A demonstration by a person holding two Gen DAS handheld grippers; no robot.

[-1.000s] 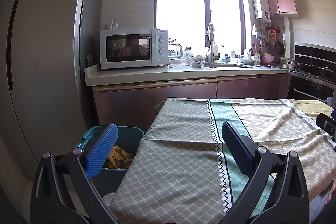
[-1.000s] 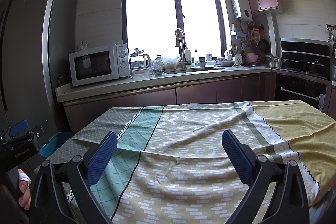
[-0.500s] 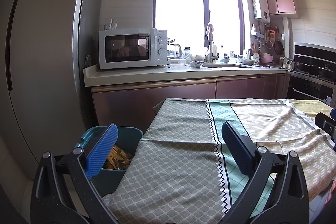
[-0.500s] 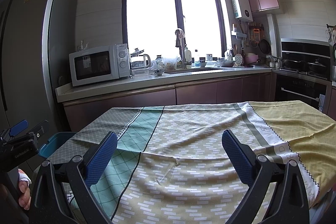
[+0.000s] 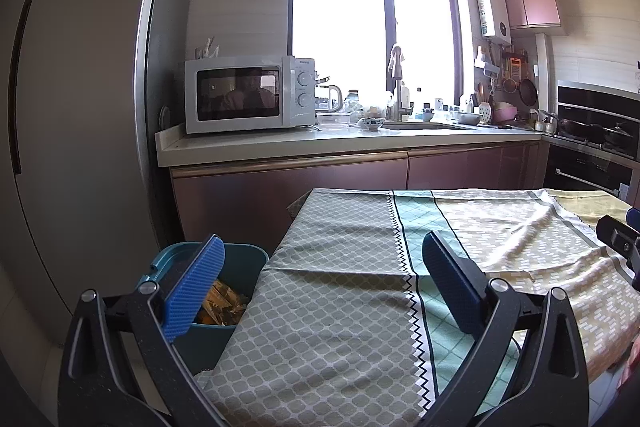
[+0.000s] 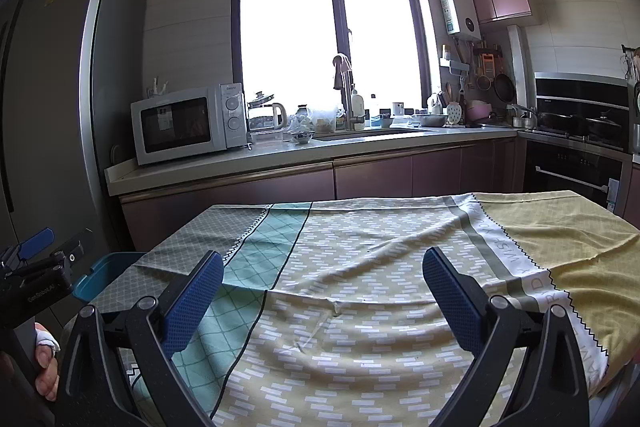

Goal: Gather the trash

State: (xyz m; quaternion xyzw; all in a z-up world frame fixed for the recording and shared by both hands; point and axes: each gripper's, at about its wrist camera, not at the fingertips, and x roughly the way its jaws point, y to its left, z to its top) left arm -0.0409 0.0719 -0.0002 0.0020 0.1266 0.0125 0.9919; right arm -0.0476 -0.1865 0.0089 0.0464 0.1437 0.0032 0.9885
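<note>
A teal trash bin (image 5: 240,259) stands on the floor at the table's left end, with crumpled orange and tan wrappers (image 5: 222,303) inside. Its rim also shows in the right wrist view (image 6: 108,267). My left gripper (image 5: 320,279) is open and empty, held above the table's left edge beside the bin. My right gripper (image 6: 322,291) is open and empty, held over the middle of the patterned tablecloth (image 6: 360,247). No loose trash shows on the cloth.
A tall grey fridge (image 5: 72,107) stands left of the bin. The kitchen counter (image 5: 320,143) behind the table carries a white microwave (image 5: 248,95), a kettle, a sink and dishes. An oven (image 6: 576,163) and stove are at the right.
The left wrist view has drifted slightly, so the table sits a touch further left in frame. Both grippers stay open and empty. The right gripper has not visibly moved.
</note>
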